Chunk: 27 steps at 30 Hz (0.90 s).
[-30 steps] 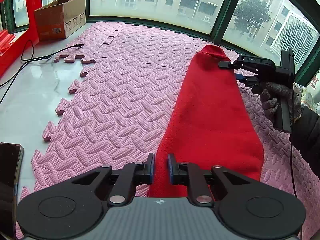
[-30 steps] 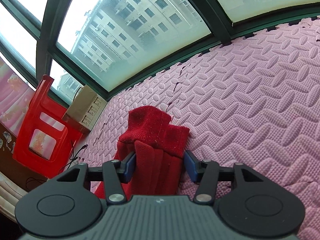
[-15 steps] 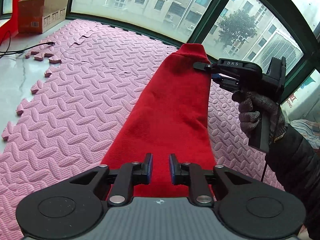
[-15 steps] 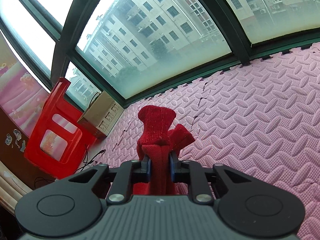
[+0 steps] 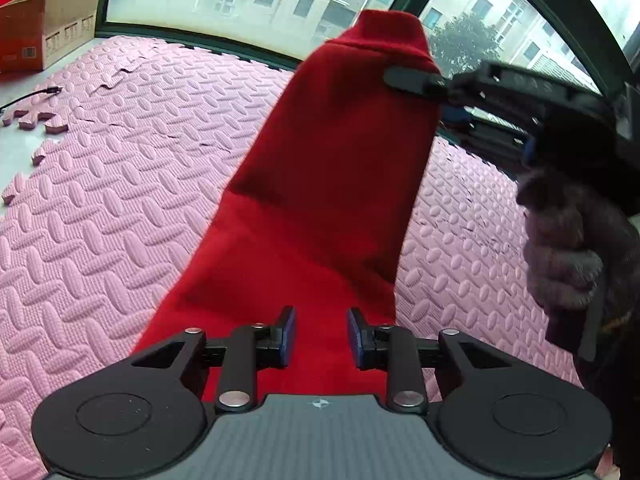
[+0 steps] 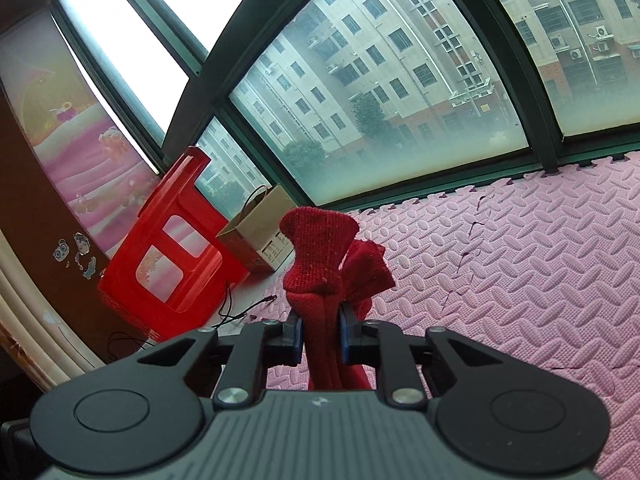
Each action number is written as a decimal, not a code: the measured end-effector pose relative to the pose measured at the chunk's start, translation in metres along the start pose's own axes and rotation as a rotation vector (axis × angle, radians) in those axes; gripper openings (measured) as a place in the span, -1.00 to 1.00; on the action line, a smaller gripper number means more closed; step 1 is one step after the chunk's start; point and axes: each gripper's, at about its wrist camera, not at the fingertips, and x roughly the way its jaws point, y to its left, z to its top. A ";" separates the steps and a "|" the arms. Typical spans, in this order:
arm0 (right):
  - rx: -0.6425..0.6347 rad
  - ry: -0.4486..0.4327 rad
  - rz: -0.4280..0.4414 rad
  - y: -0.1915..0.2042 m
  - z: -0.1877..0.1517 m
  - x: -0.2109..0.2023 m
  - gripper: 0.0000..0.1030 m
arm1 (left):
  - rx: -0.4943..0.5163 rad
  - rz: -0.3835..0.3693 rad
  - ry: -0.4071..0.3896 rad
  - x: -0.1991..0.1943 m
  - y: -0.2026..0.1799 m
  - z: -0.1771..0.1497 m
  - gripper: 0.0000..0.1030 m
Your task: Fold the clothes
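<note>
A long red garment (image 5: pixel 320 200) stretches over the pink foam mat (image 5: pixel 120 200), its far end lifted off the floor. My right gripper (image 5: pixel 432 96), held by a gloved hand (image 5: pixel 560 248), pinches that raised end. In the right wrist view the right gripper (image 6: pixel 320 332) is shut on the bunched red garment (image 6: pixel 320 248), whose cuff sticks up above the pads. My left gripper (image 5: pixel 320 324) hovers over the near end of the cloth. Its jaws are opening, and the pads stand apart without pressing the fabric that shows in the gap.
A cardboard box (image 5: pixel 44 28) sits by the window at the far left, with a black cable (image 5: pixel 24 98) on the bare floor near loose mat pieces. A red plastic stool (image 6: pixel 168 248) stands beside the box (image 6: pixel 256 236). Pink mat (image 6: pixel 520 280) extends to the right.
The right gripper closed on the garment's end and lifted it up. The left gripper's jaws spread apart and it slid along the cloth toward the raised end.
</note>
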 end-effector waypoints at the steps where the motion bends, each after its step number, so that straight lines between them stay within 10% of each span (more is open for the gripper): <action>1: -0.005 -0.002 0.005 0.003 -0.001 -0.002 -0.69 | -0.018 0.010 0.000 0.004 0.006 0.005 -0.41; 11: -0.015 -0.011 -0.006 0.012 -0.006 -0.016 -0.70 | -0.125 0.005 -0.006 0.000 0.044 0.021 -0.38; 19: -0.092 -0.012 -0.001 0.049 -0.026 -0.036 -0.70 | -0.083 0.111 -0.117 -0.078 0.068 0.005 0.71; 27: -0.234 0.002 0.009 0.107 -0.071 -0.069 -0.69 | -0.123 0.175 -0.153 -0.131 0.103 -0.038 0.97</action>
